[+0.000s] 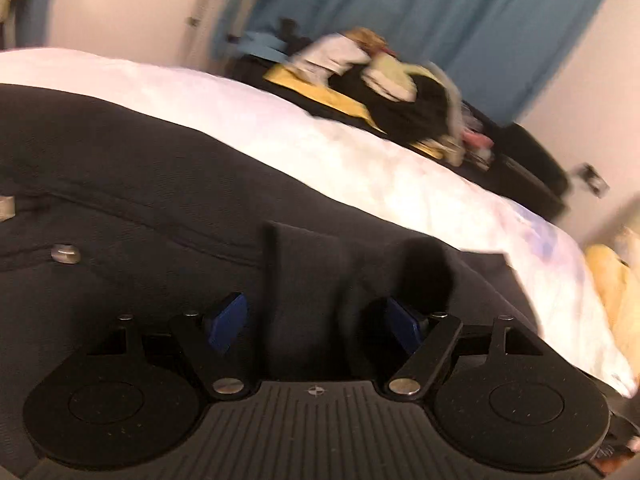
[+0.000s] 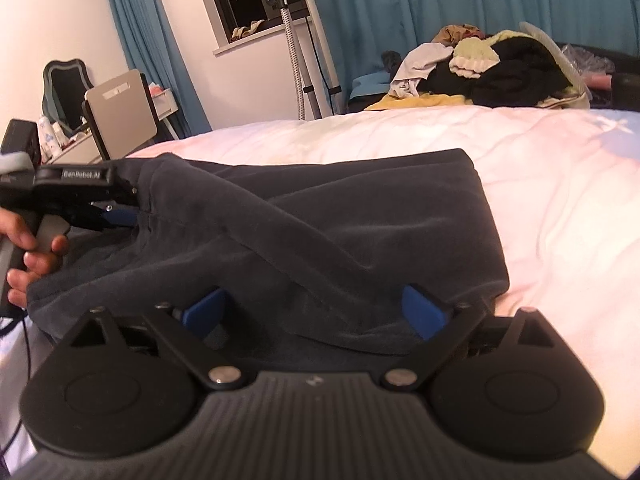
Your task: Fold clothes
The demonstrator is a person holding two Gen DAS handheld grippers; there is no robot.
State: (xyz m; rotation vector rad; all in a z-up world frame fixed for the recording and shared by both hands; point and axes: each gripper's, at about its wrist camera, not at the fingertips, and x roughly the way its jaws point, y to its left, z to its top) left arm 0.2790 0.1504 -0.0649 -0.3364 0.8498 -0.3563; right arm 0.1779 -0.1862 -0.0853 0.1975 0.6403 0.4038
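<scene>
Dark navy trousers (image 2: 360, 220) lie folded on the white bed (image 2: 560, 184). In the left wrist view the trousers (image 1: 140, 168) fill the foreground, with a metal button (image 1: 65, 253) and a belt loop (image 1: 288, 272) showing. My left gripper (image 1: 316, 324) is open, its blue pads (image 1: 230, 322) either side of the waistband cloth. It also shows in the right wrist view (image 2: 116, 210) at the trousers' left edge, held by a hand. My right gripper (image 2: 316, 312) is open over the near edge of the trousers, blue pads (image 2: 422, 310) wide apart.
A pile of mixed clothes (image 2: 488, 68) sits beyond the far side of the bed, also seen in the left wrist view (image 1: 384, 84). Teal curtains (image 2: 440, 0) hang behind. A desk with a chair (image 2: 120, 108) and a garment steamer stand (image 2: 304, 40) are at the far left.
</scene>
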